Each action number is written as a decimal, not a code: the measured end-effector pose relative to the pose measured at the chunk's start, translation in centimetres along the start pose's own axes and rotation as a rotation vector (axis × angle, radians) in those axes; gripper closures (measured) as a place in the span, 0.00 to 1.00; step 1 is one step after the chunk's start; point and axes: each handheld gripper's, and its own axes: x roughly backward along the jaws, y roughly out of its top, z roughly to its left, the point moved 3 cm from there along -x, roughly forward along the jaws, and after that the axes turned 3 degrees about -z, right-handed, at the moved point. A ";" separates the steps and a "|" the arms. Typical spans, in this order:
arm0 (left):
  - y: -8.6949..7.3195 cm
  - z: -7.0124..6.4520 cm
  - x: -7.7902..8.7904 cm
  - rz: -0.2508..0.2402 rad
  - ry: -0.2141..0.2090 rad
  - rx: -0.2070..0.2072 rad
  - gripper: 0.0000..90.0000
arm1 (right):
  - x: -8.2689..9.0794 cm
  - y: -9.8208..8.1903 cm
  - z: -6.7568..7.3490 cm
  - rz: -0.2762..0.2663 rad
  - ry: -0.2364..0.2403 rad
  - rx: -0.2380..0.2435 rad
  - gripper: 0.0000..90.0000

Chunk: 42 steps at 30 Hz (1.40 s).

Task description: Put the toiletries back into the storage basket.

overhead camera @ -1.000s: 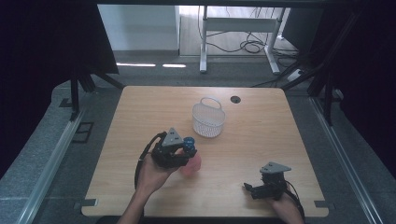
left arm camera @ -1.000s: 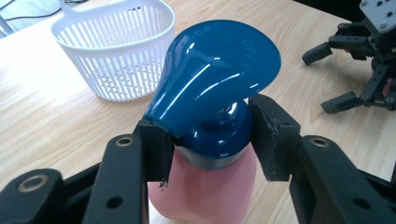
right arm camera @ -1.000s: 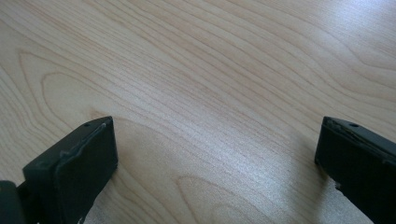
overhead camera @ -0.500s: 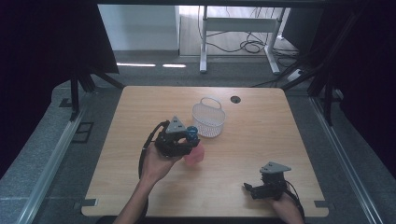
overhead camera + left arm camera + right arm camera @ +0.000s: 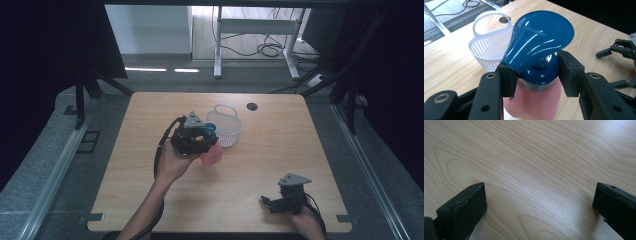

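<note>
We hold the pink bottle [image 5: 534, 100] upright by its blue cap [image 5: 539, 47] in our left tongs [image 5: 206, 146], clamped tight, and the white basket [image 5: 224, 125] sits just beyond it, far-right, while our right tongs [image 5: 267, 202] rest apart, near us.
</note>
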 end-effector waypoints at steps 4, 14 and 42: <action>0.7 0.3 -0.2 -0.009 0.004 0.010 0.59 | 0.0 0.0 0.0 -0.001 0.000 0.003 0.00; 2.6 1.1 -0.5 -0.027 0.015 0.020 0.59 | 0.0 0.0 0.0 0.000 0.002 0.006 0.00; 7.6 2.9 -3.0 -0.035 0.080 0.011 0.59 | 0.0 0.0 0.0 -0.001 0.005 -0.001 0.00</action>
